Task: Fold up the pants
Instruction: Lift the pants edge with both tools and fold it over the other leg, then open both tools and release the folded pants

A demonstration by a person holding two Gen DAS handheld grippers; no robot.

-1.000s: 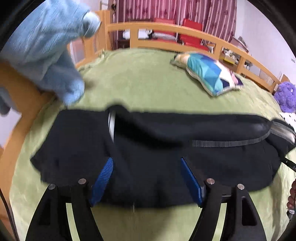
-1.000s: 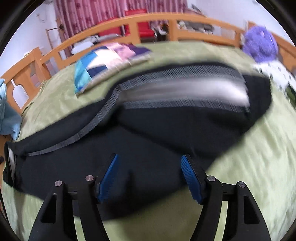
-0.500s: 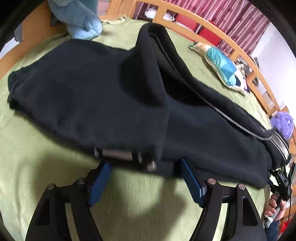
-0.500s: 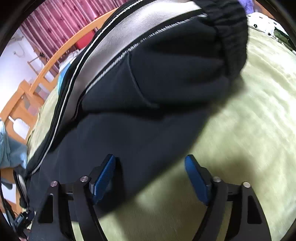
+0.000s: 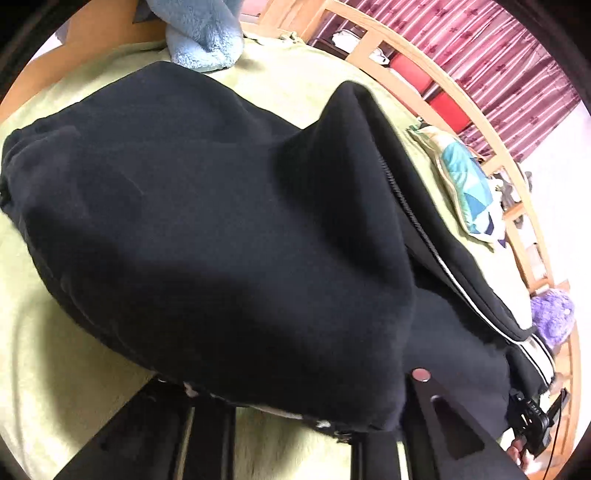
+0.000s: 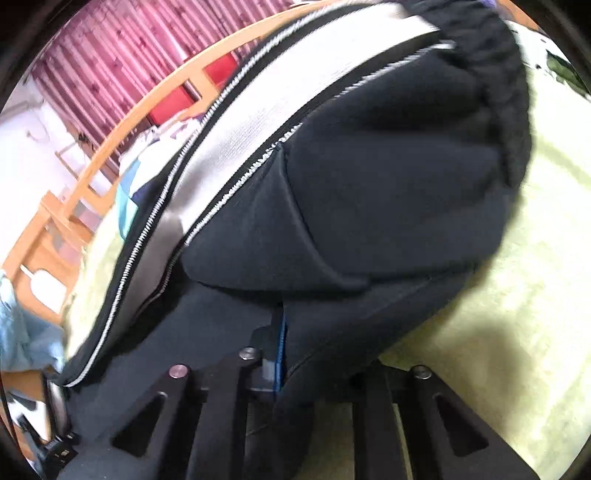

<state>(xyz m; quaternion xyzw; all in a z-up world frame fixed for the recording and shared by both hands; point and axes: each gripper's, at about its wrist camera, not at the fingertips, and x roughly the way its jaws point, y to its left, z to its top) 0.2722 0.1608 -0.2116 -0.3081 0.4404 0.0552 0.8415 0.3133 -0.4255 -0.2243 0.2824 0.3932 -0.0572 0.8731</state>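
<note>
Black pants with a grey side stripe lie across a green bedspread. In the left wrist view the near hem drapes over my left gripper. Its jaws are closing with the cloth between them, and the pads are hidden under the fabric. A ridge of cloth rises from that grip. In the right wrist view the pants fill the frame. My right gripper is shut on a fold of them near the stripe, with one blue pad just showing.
A light blue fluffy cloth lies at the far edge by the wooden bed rail. A patchwork pillow and a purple plush toy sit to the right. Bare bedspread lies to the right of the pants.
Both grippers came down onto the near edge of the pants and rolled. Their jaws went from wide open to closed, and cloth now bunches over them.
</note>
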